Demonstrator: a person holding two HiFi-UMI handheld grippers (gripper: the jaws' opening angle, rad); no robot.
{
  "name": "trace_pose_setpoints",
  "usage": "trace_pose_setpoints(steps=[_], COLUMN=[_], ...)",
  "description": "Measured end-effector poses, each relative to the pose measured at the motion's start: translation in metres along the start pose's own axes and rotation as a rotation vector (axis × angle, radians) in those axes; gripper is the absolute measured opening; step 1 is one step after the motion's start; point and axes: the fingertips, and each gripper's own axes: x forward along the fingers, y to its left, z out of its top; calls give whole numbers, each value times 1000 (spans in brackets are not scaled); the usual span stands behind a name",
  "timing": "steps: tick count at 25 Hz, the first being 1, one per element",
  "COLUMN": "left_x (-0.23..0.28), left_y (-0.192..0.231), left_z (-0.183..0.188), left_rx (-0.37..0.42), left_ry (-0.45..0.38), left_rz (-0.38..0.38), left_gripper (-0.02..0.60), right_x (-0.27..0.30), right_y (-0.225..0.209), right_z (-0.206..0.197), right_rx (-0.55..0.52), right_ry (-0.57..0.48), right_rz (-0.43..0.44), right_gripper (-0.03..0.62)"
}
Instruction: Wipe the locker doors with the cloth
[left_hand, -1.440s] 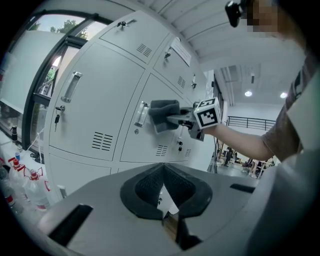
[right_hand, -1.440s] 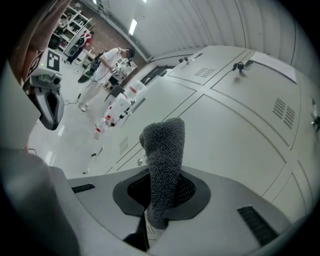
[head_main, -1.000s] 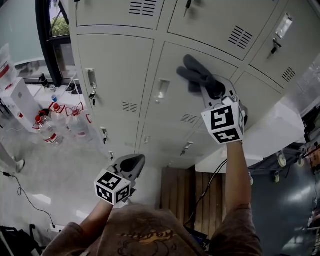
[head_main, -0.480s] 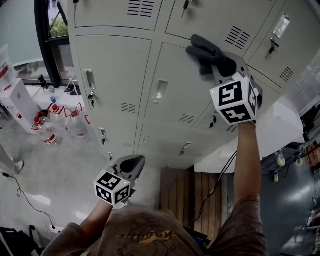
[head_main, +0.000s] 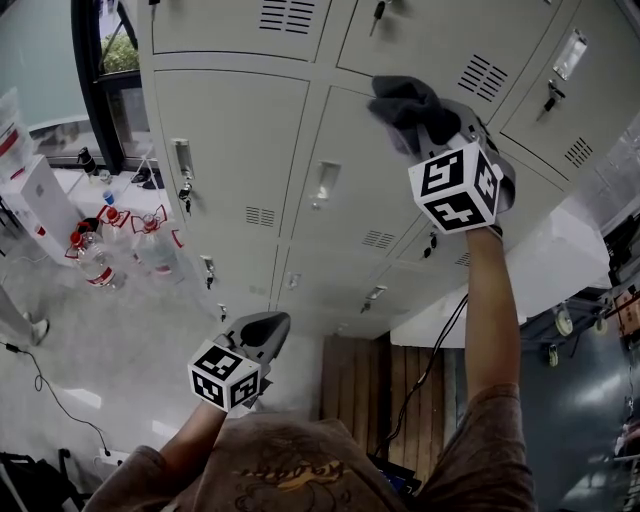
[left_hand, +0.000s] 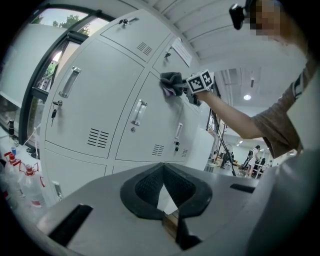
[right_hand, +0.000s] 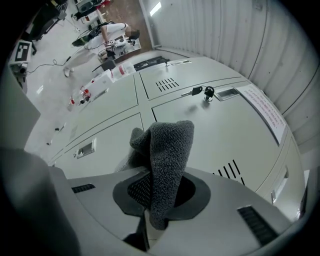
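Grey metal locker doors fill the head view. A dark grey cloth is pressed against the top edge of a middle door, close to the vent slots above it. My right gripper is shut on that cloth, arm stretched up. In the right gripper view the cloth bulges out from between the jaws toward the door. My left gripper hangs low, well away from the lockers, shut and holding nothing. The left gripper view shows its jaws closed and the cloth far off on the door.
Recessed handles and keyed locks stick out from the doors. Water bottles stand on the floor at left below a window. A white cabinet sits at right, and a cable trails across the floor.
My right gripper has carried the cloth up the door from its middle to the top edge, then slightly left. The left gripper has stayed still.
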Motion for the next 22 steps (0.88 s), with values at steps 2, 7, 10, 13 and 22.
trace_pose_setpoints(steps=[2, 7, 10, 13, 22], left_x=[1, 5, 6, 6, 6], left_y=[1, 1, 1, 1, 1], left_z=[-1, -2, -2, -2, -4], left_rx=[-2, -4, -2, -1, -1], left_ry=[4, 11, 13, 16, 24], left_rz=[-1, -12, -16, -16, -22], left_gripper=[4, 3, 3, 3, 3], right_x=[1, 3, 5, 6, 9], right_y=[1, 20, 32, 44, 81], right_z=[0, -3, -7, -11, -24], right_rx=[-10, -12, -4, -5, 4], right_ry=[-4, -4, 0, 2, 13], right_rz=[-12, 21, 48, 70, 122], right_gripper=[37, 34, 34, 34, 34])
